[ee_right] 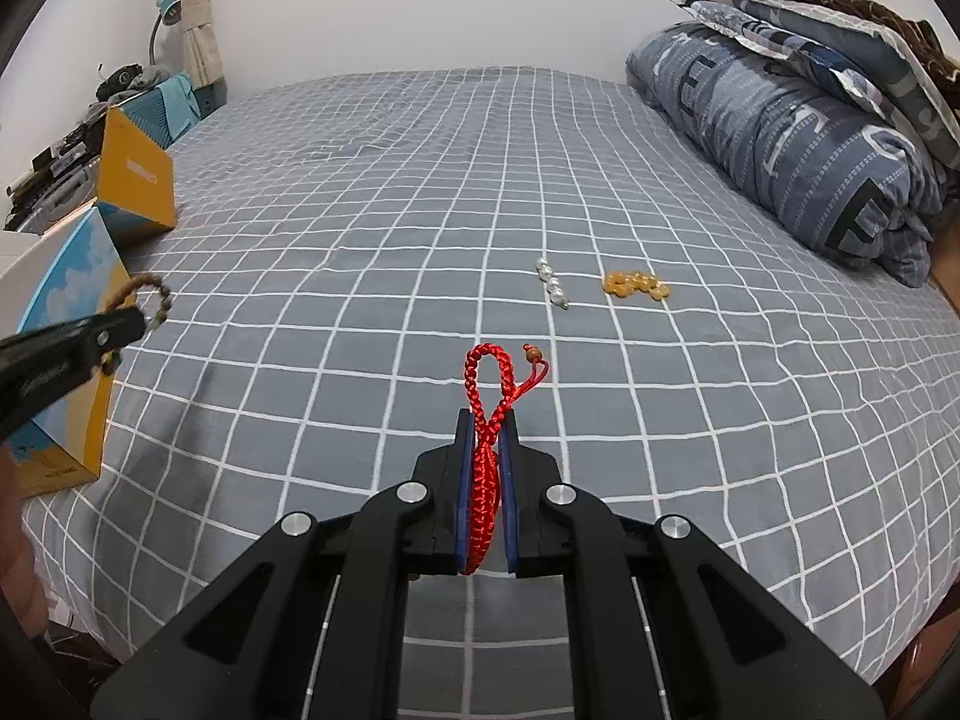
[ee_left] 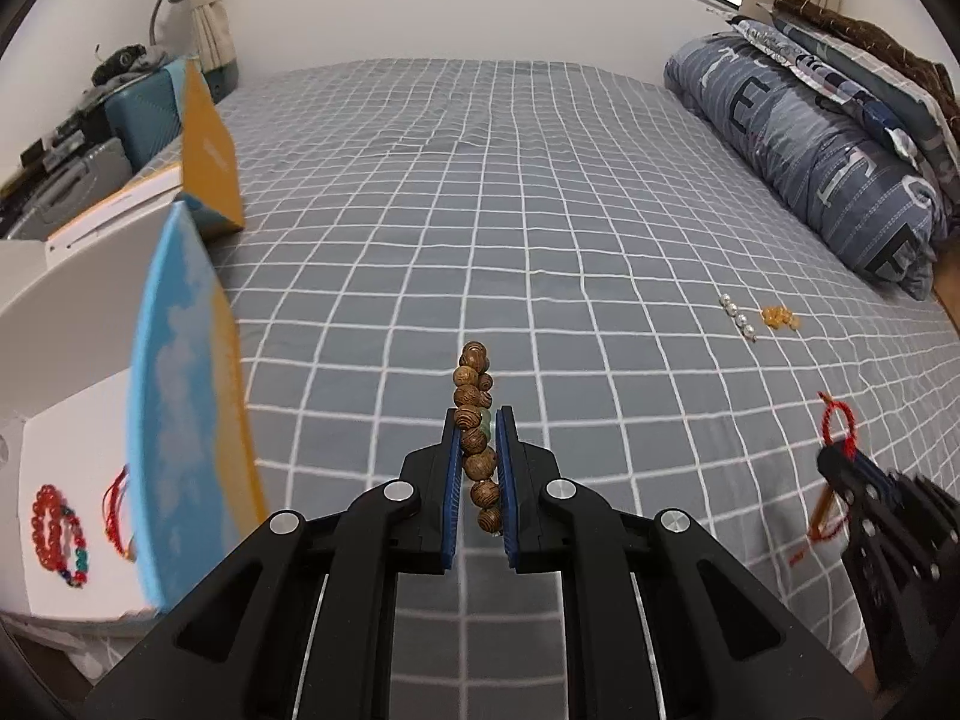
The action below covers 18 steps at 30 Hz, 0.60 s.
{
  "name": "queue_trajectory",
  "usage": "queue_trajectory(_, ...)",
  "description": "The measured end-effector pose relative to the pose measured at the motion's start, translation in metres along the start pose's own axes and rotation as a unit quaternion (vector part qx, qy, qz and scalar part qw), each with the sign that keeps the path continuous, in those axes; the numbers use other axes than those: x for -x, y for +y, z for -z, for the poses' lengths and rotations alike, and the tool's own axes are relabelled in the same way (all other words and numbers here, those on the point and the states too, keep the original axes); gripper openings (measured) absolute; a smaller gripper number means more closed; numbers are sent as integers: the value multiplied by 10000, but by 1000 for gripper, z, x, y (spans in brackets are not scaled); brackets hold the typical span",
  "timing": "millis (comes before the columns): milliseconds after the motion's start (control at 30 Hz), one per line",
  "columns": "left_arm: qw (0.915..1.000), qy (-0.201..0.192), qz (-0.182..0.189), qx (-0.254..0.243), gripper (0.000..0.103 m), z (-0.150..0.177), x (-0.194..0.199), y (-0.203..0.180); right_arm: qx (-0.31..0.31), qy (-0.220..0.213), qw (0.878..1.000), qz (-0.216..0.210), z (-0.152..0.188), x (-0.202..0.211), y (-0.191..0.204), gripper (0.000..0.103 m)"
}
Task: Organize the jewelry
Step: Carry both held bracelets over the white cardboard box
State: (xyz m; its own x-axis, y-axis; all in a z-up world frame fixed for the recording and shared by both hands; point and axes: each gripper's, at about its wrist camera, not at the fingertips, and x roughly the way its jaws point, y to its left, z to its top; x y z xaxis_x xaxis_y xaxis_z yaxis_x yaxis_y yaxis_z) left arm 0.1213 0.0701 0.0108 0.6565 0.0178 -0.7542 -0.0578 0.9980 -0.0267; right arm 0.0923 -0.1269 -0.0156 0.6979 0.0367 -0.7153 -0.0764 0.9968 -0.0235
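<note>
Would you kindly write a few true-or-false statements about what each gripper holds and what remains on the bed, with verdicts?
1. The left gripper is shut on a bracelet of round brown wooden beads. True.
2. The right gripper is open and empty. False: it is shut on a braided red cord bracelet.
3. A short string of silver beads lies on the grey checked bedsheet. True.
4. The cluster of amber-yellow beads sits inside the open white box. False: it lies on the bedsheet beside the silver beads.
5. The white box already contains a red bead bracelet. True.
</note>
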Motion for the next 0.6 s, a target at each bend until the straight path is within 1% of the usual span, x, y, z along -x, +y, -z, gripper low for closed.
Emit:
queue_trajectory(233, 10000, -61, 8, 41, 10, 17, 24, 19, 93, 4, 10000, -20, -6, -1, 18, 7)
queue_trajectory(333, 9999, -123, -35, 62, 11, 18, 35, 29, 60, 19, 9999, -121, -14, 2, 25, 7)
queue_trajectory(467, 9994, -283, -104, 175, 11, 10, 56, 46, 131, -93, 9997, -204, -34, 13, 46, 7)
queue_trajectory(600, 9981, -497, -233, 293, 11, -1, 86, 74, 290, -257, 9985, -381, -58, 31, 83, 7)
